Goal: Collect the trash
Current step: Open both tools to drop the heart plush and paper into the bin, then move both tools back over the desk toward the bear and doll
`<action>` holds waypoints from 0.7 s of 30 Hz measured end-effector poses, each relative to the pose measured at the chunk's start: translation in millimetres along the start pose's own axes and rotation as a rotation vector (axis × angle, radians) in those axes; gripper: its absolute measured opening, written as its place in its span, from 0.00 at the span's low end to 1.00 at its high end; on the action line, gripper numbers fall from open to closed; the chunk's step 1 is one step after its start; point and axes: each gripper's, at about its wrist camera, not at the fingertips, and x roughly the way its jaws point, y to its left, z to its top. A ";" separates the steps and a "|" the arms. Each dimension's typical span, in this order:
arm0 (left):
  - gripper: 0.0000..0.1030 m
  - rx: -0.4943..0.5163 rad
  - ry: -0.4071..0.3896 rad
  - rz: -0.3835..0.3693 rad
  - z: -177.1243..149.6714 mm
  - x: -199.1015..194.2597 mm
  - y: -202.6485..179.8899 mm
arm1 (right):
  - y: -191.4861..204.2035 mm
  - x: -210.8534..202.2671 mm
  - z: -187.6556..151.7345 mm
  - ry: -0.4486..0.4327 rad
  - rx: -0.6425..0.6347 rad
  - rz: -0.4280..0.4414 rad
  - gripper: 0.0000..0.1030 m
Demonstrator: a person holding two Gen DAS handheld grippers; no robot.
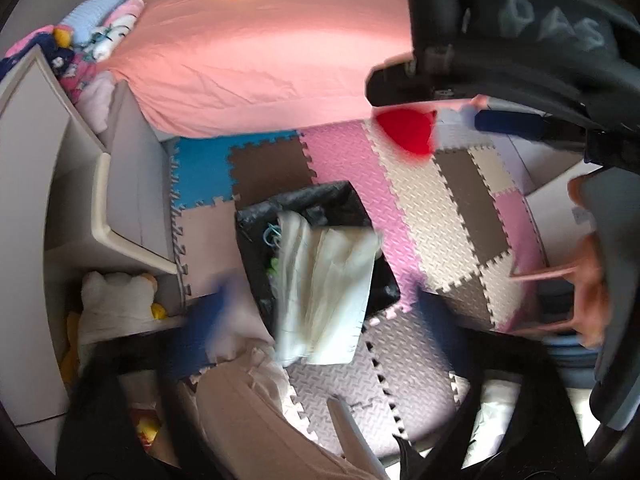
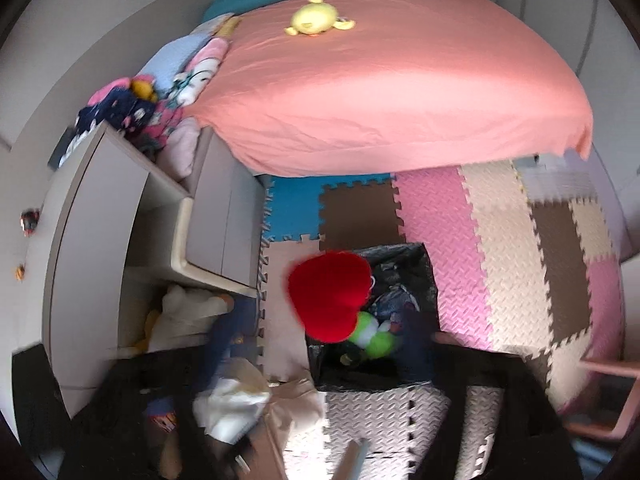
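Note:
A bin lined with a black bag (image 1: 312,204) stands on the foam floor mat. White crumpled paper (image 1: 324,280) hangs in mid-air over the bin, between the blurred blue fingers (image 1: 218,308) of my left gripper (image 1: 320,316), which stand wide apart. My right gripper shows at the top right of the left wrist view (image 1: 460,120) with a red crumpled piece (image 1: 408,132) at its tips. In the right wrist view the red piece (image 2: 332,296) hovers over the bin (image 2: 400,272), with green trash (image 2: 376,336) beneath it. The right fingers (image 2: 220,340) are blurred.
A bed with a pink sheet (image 2: 400,80) and a yellow plush (image 2: 316,18) fills the far side. A grey cabinet with an open drawer (image 1: 132,200) stands left. Coloured foam tiles (image 1: 440,208) cover the floor. A pink stool frame (image 1: 560,300) is at right.

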 end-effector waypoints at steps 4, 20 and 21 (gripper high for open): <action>0.94 0.009 0.001 0.004 0.4 1.5 -4.3 | -5.9 4.5 0.0 -0.004 0.003 -0.067 0.98; 0.94 -0.010 -0.032 0.004 -0.4 -16.8 14.3 | 20.6 1.6 1.0 -0.028 -0.033 -0.063 0.98; 0.94 -0.016 -0.036 0.005 -0.3 -19.4 17.8 | 26.1 0.3 2.0 -0.032 -0.042 -0.062 0.98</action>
